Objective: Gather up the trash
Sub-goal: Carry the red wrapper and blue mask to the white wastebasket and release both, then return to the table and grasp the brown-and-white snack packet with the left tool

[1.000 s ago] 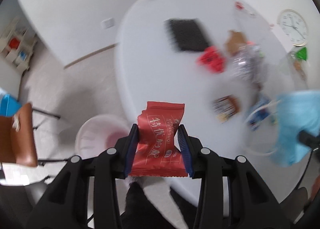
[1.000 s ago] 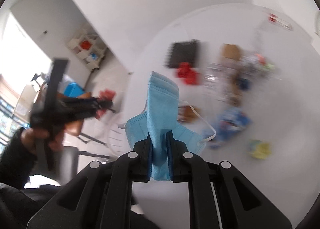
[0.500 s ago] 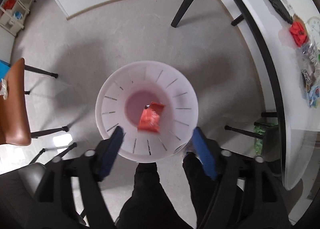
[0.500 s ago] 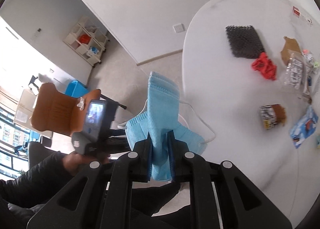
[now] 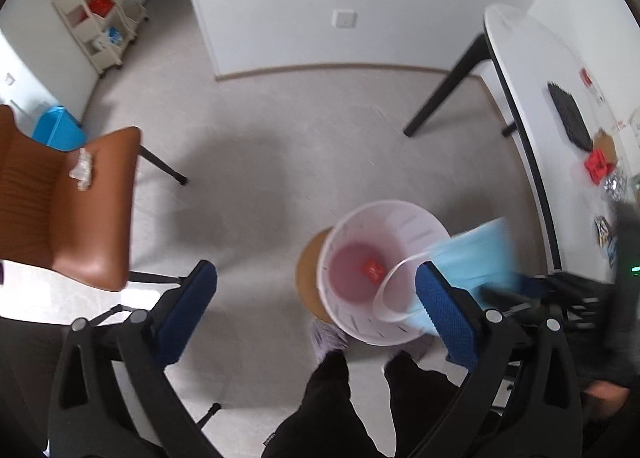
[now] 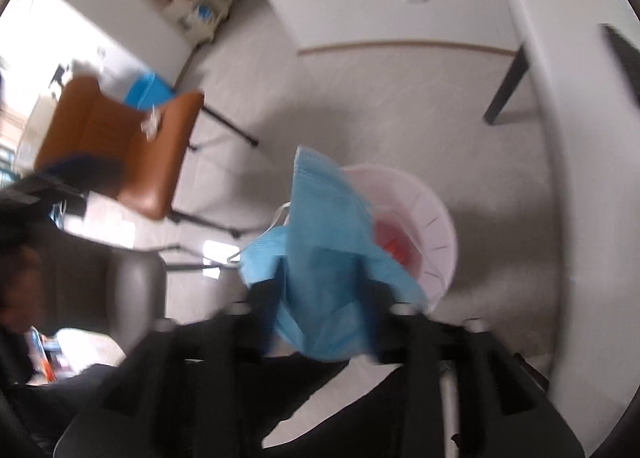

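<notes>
The white slotted bin [image 5: 400, 214] stands on the floor with the red snack packet [image 5: 374, 269] lying at its bottom. My left gripper [image 5: 316, 310] hangs to the left of the bin, pointing down; its jaws are opening wide with nothing between them. The blue face mask [image 6: 324, 250] sits loosely between the blurred fingers of my right gripper [image 6: 324, 298], whose jaws are opening above the bin [image 6: 436, 218]. From the left wrist view the mask [image 5: 472, 254] hangs over the bin's right rim, one ear loop drooping inside.
A brown chair [image 5: 68, 214] with a crumpled white scrap [image 5: 82, 170] stands left of the bin. The white table [image 5: 560, 130] at right carries several more pieces of trash. A person's dark trouser legs [image 5: 332, 410] are just below the bin.
The left gripper let the red packet fall into the bin, spread its jaws and swung left. The right gripper carried the mask from the table to over the bin and its jaws parted.
</notes>
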The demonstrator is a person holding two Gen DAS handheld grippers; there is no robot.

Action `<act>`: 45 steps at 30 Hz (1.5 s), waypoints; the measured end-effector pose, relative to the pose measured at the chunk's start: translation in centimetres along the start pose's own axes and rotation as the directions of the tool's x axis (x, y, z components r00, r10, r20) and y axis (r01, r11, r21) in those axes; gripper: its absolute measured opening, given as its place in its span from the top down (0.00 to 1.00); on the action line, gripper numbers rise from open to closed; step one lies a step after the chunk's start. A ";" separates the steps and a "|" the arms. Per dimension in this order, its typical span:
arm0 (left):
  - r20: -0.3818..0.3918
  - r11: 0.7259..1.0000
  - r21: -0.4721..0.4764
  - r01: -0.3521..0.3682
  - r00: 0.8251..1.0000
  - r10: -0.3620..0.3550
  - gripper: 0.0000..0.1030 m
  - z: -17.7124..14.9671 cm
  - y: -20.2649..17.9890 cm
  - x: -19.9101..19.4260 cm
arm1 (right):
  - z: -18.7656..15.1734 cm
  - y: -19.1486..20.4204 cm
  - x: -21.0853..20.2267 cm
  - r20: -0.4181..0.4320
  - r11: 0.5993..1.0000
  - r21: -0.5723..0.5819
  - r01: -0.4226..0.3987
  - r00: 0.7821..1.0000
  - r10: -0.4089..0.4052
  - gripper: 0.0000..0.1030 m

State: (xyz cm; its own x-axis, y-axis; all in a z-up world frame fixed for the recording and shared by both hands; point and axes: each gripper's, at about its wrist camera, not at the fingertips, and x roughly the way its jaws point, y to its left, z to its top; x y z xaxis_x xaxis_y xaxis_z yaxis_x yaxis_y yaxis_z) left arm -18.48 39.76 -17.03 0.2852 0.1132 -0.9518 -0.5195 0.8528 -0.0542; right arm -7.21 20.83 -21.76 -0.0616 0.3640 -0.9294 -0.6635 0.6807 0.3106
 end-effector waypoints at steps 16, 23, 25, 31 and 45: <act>0.059 0.995 0.078 0.068 0.996 -0.073 0.08 0.9 -2.3 -2.9 | -1.2 -0.6 -7.9 0.141 0.990 0.088 0.108 0.983 -0.120 0.03; 0.063 0.943 0.286 0.173 0.978 -0.199 0.08 2.9 -9.6 -4.2 | -4.5 -6.1 -17.2 0.260 0.921 0.346 0.177 0.926 -0.275 0.03; 0.058 0.918 0.346 0.192 0.973 -0.225 0.08 3.3 -12.2 -4.3 | -5.7 -7.7 -18.2 0.264 0.893 0.401 0.204 0.908 -0.327 0.03; 0.012 0.825 0.505 0.254 0.954 -0.301 0.08 3.3 -20.9 -4.0 | -9.9 -15.4 -21.0 0.255 0.774 0.603 0.194 0.872 -0.417 0.03; -0.104 0.597 0.743 0.302 0.933 -0.343 0.08 -1.1 -40.6 0.7 | -16.3 -29.2 -23.9 0.176 0.613 0.770 0.177 0.865 -0.470 0.03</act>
State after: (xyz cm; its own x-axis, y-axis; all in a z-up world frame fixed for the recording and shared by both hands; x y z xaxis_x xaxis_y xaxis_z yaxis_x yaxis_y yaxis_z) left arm 1.92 4.71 -15.77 0.3609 -0.2402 -0.9011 0.3745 0.9222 -0.0959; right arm 1.45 -18.08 -11.84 0.3903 0.1067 -0.9145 0.1563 0.9712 0.1800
